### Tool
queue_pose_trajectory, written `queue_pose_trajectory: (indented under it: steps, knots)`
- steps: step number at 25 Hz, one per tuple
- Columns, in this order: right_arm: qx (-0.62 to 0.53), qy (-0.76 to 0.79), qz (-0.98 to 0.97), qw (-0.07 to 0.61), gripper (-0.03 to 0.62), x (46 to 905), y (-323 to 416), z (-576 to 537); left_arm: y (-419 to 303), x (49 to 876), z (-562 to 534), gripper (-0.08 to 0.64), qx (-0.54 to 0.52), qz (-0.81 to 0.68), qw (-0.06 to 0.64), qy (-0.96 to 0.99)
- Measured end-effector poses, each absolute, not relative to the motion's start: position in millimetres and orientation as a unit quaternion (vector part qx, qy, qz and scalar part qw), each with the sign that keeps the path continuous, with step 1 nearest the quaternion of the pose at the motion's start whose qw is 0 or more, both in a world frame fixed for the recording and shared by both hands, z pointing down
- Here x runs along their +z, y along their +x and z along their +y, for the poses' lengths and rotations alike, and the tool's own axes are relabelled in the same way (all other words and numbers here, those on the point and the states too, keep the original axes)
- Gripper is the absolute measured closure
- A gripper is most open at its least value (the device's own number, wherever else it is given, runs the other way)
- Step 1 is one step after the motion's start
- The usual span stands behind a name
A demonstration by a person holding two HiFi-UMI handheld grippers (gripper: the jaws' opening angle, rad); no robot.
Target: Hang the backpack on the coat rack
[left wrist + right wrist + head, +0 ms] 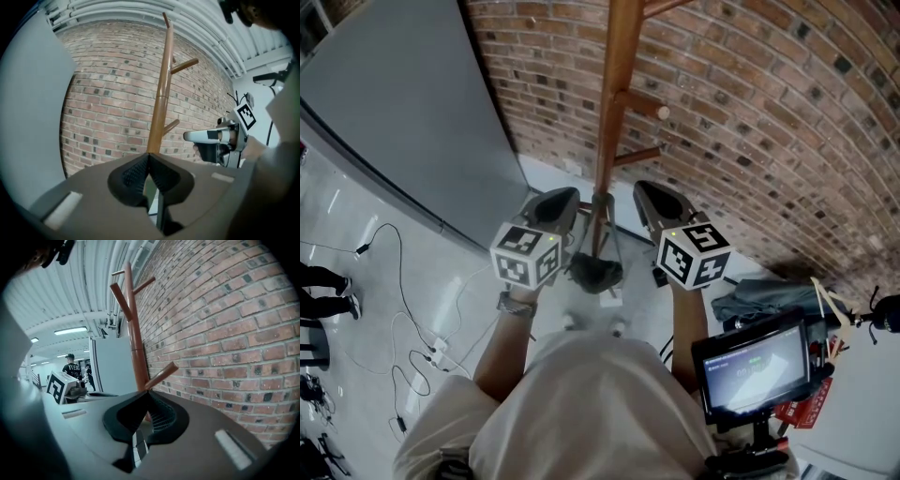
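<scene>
Left of the rack (614, 103) stands a grey panel (394, 112), well apart from our work. Just left of the rack's pole we hold the left gripper (149, 155). Its jaws are pressed together, and a thin dark strap (160, 209) comes out from under them, so we judge it is pinched there.

In front of the pole, between the two grippers and lower than both, hangs the backpack (595, 272). It is a small dark bundle, not yet on any peg.

Just right of the pole is the right gripper (147, 394). Its jaws are also closed tight, with a second strap (138, 446) hanging from them. Behind the rack runs the brick wall (769, 122).

We think the backpack is soft and rather light, because it sags as a lump and keeps no shape of its own. The straps are thin and flat, so they may slide through the pads if the bag swings. The good place to hold is high on the straps, with our grippers apart, so that a loop stays open for the low peg (637, 155) on the right side of the pole.
</scene>
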State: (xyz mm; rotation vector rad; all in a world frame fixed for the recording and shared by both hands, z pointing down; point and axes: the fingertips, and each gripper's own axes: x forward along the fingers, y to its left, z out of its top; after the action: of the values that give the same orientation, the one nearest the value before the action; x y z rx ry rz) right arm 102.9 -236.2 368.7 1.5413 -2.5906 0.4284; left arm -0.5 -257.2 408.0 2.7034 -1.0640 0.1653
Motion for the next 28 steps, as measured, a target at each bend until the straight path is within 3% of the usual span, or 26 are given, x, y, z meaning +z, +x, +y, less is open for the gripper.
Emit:
queue_pose_trajectory:
  steps: [9,28]
  knots:
    - [0.072,0.492,-0.867,0.037,0.592,307,95,-221,10,333,-240,0.560,0.048,-0.349,-0.008,0.936]
    - [0.063,0.489,-0.870,0.034,0.592,296,93,-219,2,310,-240,0.560,0.044,-0.360,-0.047,0.931]
